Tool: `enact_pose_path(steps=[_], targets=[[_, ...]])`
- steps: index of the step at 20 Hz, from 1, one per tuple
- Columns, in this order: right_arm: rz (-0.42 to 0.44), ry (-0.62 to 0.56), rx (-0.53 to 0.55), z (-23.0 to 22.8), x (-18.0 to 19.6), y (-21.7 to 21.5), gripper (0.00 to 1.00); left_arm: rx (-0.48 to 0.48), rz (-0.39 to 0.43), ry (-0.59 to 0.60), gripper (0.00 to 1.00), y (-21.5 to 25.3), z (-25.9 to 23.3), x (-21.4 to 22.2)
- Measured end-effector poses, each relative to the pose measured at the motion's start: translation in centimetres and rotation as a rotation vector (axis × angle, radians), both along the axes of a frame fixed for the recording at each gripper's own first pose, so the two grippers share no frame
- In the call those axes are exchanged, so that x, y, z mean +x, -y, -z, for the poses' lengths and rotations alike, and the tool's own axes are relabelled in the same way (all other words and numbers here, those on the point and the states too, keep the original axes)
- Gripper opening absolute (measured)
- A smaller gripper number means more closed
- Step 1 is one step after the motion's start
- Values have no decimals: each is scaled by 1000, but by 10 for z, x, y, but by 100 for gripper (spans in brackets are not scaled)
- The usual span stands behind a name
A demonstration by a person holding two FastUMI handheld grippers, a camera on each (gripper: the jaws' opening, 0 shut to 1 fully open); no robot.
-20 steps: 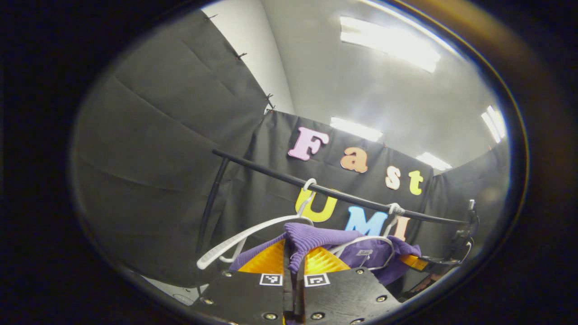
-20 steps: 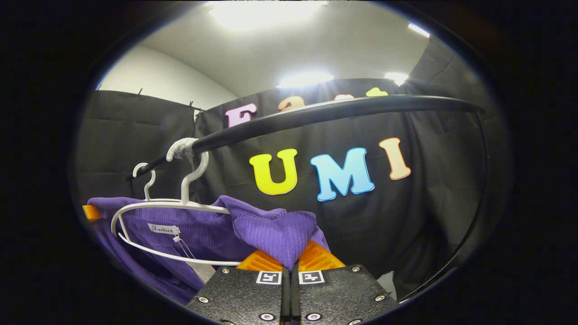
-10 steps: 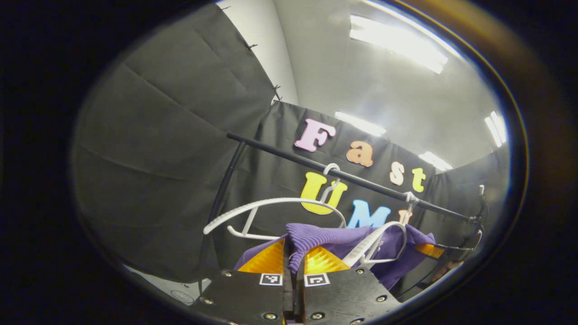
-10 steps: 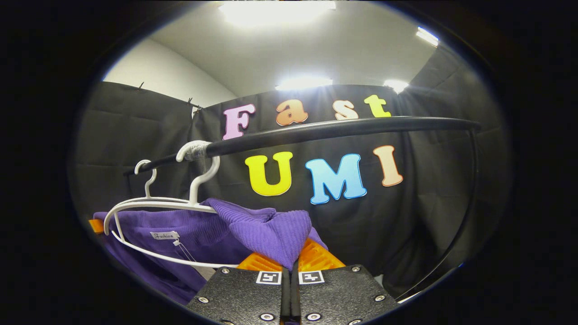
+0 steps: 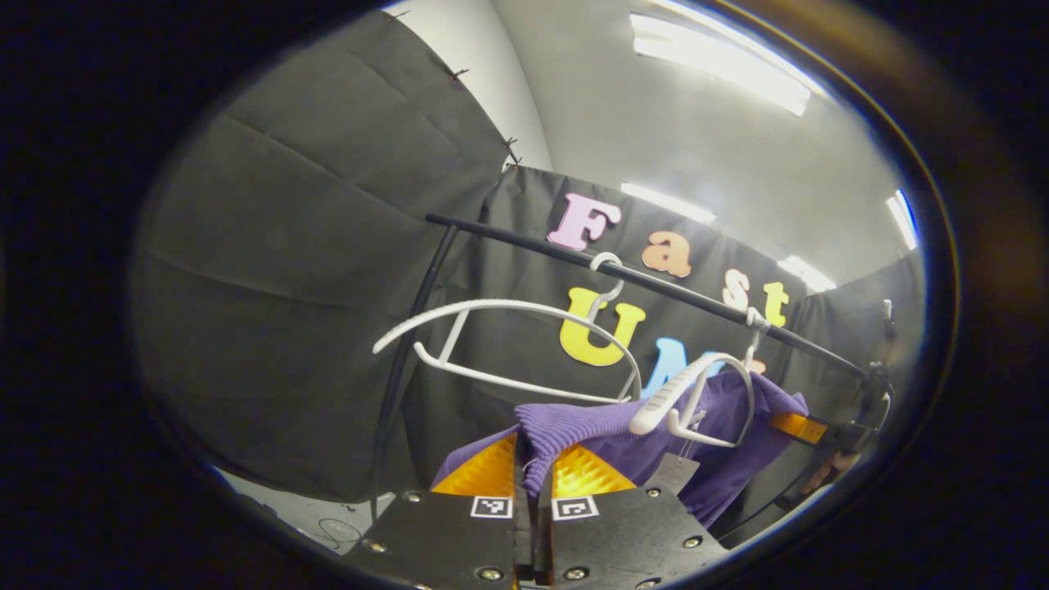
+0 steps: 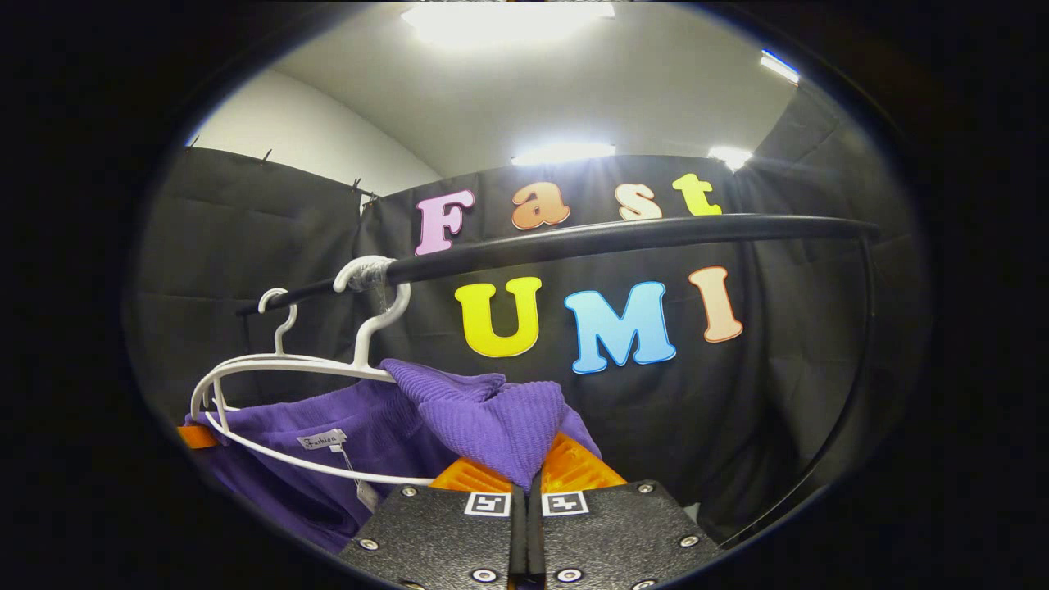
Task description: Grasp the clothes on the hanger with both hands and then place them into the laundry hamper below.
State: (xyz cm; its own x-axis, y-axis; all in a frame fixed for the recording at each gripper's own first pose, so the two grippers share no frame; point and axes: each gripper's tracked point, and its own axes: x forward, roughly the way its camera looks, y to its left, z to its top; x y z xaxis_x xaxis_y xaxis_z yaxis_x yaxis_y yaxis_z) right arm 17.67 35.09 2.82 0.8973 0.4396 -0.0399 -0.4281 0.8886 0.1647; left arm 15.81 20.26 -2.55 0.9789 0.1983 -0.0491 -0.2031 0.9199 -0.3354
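Note:
A purple knit garment [image 5: 721, 426] stretches between my two grippers under a black clothes rail [image 5: 656, 283]. My left gripper [image 5: 534, 469] is shut on a bunched fold of the garment's left end. Just right of it a white hanger [image 5: 697, 392] still lies against the cloth, and a price tag dangles below. The right gripper [image 5: 819, 430] shows far off at the garment's other end. In the right gripper view, my right gripper [image 6: 527, 477] is shut on a purple fold [image 6: 492, 414]. The hanger [image 6: 287, 367] still loops through the garment's neck [image 6: 361, 434].
A second white hanger [image 5: 508, 344] hangs bare on the rail, left of the garment. The rail [image 6: 615, 238] curves down into a black post [image 6: 852, 393] on the right, and another post [image 5: 410, 344] stands at the left. Black cloth walls close the booth.
In the left gripper view the rail and the bare hanger have risen, and the garment's left end has come down off that hanger. The right gripper view has barely shifted.

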Motion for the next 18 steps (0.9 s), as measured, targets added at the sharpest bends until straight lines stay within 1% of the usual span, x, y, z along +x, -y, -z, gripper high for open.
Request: enact_pose_path(steps=[4, 7, 10, 18], targets=[[-4, 17, 19, -1, 20, 16, 0, 31, -3, -13, 2, 39, -4, 12], [17, 26, 26, 3, 41, 34, 0, 44, -6, -23, 2, 60, 1, 18], [32, 9, 38, 15, 58, 51, 0, 50, -2, -40, 2, 82, 7, 30], [45, 45, 16, 27, 92, 79, 0, 94, 6, -82, 2, 128, 18, 53]])
